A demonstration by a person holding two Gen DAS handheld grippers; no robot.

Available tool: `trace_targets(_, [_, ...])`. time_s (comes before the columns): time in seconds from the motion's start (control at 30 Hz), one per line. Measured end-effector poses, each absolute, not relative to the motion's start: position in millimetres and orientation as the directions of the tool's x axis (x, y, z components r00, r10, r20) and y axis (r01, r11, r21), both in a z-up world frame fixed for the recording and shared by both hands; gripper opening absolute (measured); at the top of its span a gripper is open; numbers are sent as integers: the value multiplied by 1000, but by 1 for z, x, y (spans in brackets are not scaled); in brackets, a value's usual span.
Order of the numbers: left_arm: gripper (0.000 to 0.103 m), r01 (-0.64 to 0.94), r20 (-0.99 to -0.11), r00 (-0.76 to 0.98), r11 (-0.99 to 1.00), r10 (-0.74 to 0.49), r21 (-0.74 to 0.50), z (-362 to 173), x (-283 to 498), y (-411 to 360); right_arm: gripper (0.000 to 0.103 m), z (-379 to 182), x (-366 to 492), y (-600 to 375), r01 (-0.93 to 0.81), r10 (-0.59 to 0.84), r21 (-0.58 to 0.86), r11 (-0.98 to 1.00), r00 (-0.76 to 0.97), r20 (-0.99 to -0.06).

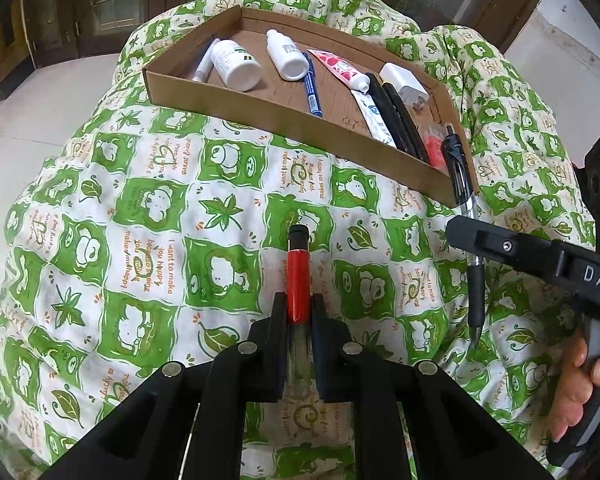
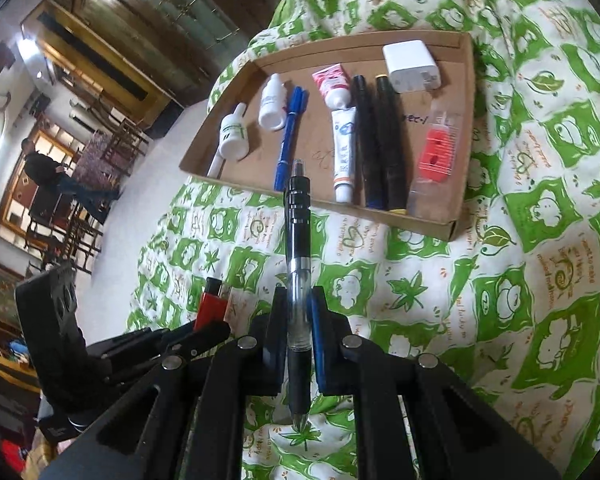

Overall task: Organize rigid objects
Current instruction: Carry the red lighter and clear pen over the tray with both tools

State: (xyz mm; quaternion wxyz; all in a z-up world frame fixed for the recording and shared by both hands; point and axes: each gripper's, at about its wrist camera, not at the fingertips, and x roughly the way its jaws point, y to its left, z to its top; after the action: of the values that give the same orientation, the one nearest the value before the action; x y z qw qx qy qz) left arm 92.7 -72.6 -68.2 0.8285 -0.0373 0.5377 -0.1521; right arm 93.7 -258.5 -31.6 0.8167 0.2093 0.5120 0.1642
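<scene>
The right gripper (image 2: 296,320) clamps a black pen (image 2: 298,280) lengthwise, its cap end pointing at the cardboard tray (image 2: 320,200) just beyond (left gripper (image 1: 298,320) clamps a red-capped tube (image 1: 299,280), farther back).

A green-and-white printed cloth (image 1: 148,208) covers the surface; a person (image 2: 46,170) stands among wooden chairs (image 2: 112,148) (far back).

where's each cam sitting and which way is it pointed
Left wrist: on the left claw, angled down over the green quilt toward the cardboard tray; shows its fingers shut on a red-capped pen, plus the right claw and hand.
Right wrist: on the right claw, facing the tray; shut on a black pen, left claw at its left.
Shared: tray, quilt, both pens.
</scene>
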Motion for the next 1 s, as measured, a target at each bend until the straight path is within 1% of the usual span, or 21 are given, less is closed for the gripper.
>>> trace_targets(0.27, [10, 210, -882, 374, 952, -287, -221, -67, 93, -72, 10, -20, 93, -280, -31, 476, 524, 851, 467, -745])
trace_targets(0.6, [10, 222, -867, 380, 942, -322, -252, -62, 93, -72, 11, -5, 101, -346, 110, 435, 587, 802, 565, -701])
trace_targets(0.7, [10, 234, -860, 389, 938, -331, -255, -55, 98, -73, 11, -7, 107, -348, 120, 436, 590, 799, 560, -704])
trace_targets(0.8, [10, 241, -849, 406, 935, -339, -259, -44, 108, -74, 11, -4, 116, -342, 106, 415, 559, 822, 561, -716])
trace_targets(1.0, [10, 226, -830, 433, 934, -352, -278, -23, 143, -70, 11, -7, 140, -345, 112, 383, 526, 843, 561, -734])
